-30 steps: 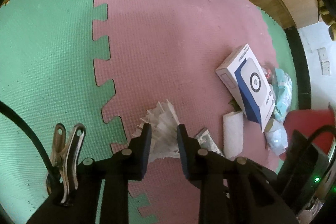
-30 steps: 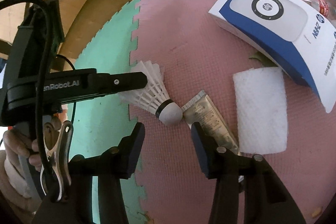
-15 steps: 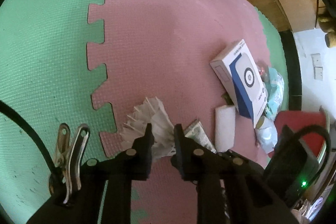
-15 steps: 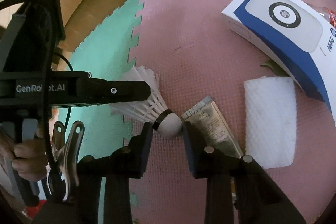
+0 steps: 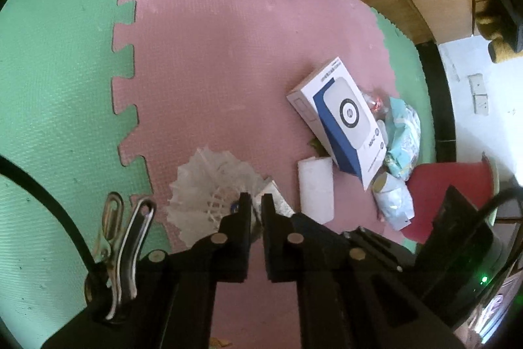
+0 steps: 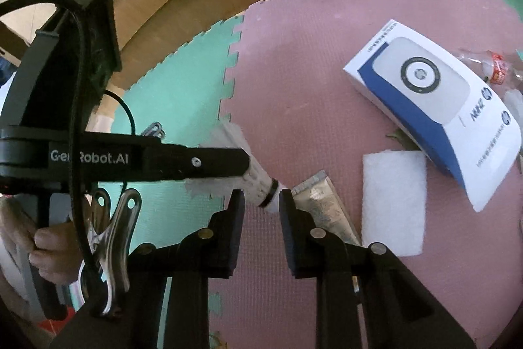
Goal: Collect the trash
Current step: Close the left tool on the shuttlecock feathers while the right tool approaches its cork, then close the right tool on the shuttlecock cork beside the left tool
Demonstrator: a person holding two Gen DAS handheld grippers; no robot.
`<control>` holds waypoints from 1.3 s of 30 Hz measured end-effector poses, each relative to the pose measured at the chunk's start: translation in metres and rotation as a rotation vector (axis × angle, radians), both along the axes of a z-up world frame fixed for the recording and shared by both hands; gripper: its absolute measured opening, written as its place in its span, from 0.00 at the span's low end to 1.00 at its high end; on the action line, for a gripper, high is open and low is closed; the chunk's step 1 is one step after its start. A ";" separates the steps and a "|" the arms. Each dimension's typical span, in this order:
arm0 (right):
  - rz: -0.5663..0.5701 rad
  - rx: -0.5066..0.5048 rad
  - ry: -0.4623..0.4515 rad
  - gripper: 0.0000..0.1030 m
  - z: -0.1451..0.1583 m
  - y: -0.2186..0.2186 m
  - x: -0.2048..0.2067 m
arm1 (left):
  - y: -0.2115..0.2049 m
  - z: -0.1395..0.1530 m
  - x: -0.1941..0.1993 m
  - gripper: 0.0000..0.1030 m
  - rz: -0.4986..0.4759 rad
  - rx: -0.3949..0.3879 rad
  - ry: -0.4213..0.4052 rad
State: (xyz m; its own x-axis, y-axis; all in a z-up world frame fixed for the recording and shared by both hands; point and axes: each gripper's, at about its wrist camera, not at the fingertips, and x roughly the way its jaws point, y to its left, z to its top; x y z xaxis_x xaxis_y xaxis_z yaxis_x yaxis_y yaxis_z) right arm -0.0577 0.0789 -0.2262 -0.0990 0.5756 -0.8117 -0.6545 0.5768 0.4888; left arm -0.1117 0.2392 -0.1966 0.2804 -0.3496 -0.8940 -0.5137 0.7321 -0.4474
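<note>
The left tool (image 5: pixel 256 201) has just been closing and now stands nearly shut, its jaws pinched on the feather skirt of a white shuttlecock (image 5: pixel 212 185). In the right wrist view that same tool (image 6: pixel 243 161) comes in from the left as a long black bar, its tip laid over the feathers of the shuttlecock (image 6: pixel 261 182).

The right tool (image 6: pixel 261 201) has also just been closing; its jaws stand partly apart, with the shuttlecock's rounded cork end between them. The pad on the right of the picture touches the cork, while contact on the other side cannot be told.

The shuttlecock lies at the seam where the pink mat (image 6: pixel 310 61) meets the green mat (image 6: pixel 183 80) on the floor. Just beside its cork sits a flattened silver tube (image 6: pixel 323 201), then a white sponge-like pad (image 6: pixel 394 201), and beyond that a tilted blue-and-white box (image 6: pixel 431 107). Crumpled wrappers (image 5: pixel 403 133) and a red bin (image 5: pixel 451 195) lie further off in the left wrist view.
</note>
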 end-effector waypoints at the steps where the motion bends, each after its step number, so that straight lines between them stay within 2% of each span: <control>1: -0.001 -0.008 -0.005 0.23 0.000 -0.002 0.000 | -0.001 0.000 0.000 0.06 -0.003 0.008 0.005; 4: -0.010 -0.038 -0.007 0.24 -0.006 -0.011 -0.003 | 0.000 -0.002 -0.001 0.06 0.002 0.034 0.023; 6: -0.023 -0.051 0.012 0.24 -0.010 -0.015 -0.001 | 0.001 -0.007 -0.001 0.10 0.005 0.080 0.052; 8: -0.027 -0.056 0.025 0.25 -0.012 -0.016 -0.001 | 0.008 -0.010 -0.006 0.13 0.019 0.095 0.060; 12: -0.016 -0.059 0.030 0.30 -0.016 -0.012 -0.003 | 0.019 -0.018 -0.014 0.16 0.068 0.059 0.067; 18: -0.010 -0.052 0.078 0.36 -0.027 0.002 -0.004 | 0.026 -0.027 -0.020 0.22 0.082 0.022 0.067; 26: 0.027 -0.057 0.052 0.38 -0.037 0.021 -0.001 | 0.035 -0.035 -0.023 0.33 0.112 -0.016 0.063; 34: 0.064 -0.002 0.034 0.42 -0.042 0.034 0.002 | 0.044 -0.040 -0.027 0.33 0.137 -0.060 0.058; 37: 0.066 0.007 0.038 0.41 -0.044 0.032 0.003 | 0.046 -0.038 -0.028 0.26 0.130 -0.062 0.048; 38: 0.063 0.004 0.043 0.40 -0.044 0.032 0.003 | 0.046 -0.037 -0.028 0.19 0.123 -0.062 0.041; 39: 0.060 0.000 0.046 0.39 -0.044 0.032 0.004 | 0.044 -0.035 -0.027 0.17 0.112 -0.062 0.032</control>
State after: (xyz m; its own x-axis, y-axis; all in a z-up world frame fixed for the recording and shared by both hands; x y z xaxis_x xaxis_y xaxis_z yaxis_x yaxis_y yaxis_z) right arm -0.0541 0.1109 -0.2699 -0.1709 0.5675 -0.8054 -0.6648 0.5369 0.5194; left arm -0.1384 0.2834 -0.2315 0.2927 -0.3725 -0.8806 -0.6053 0.6408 -0.4723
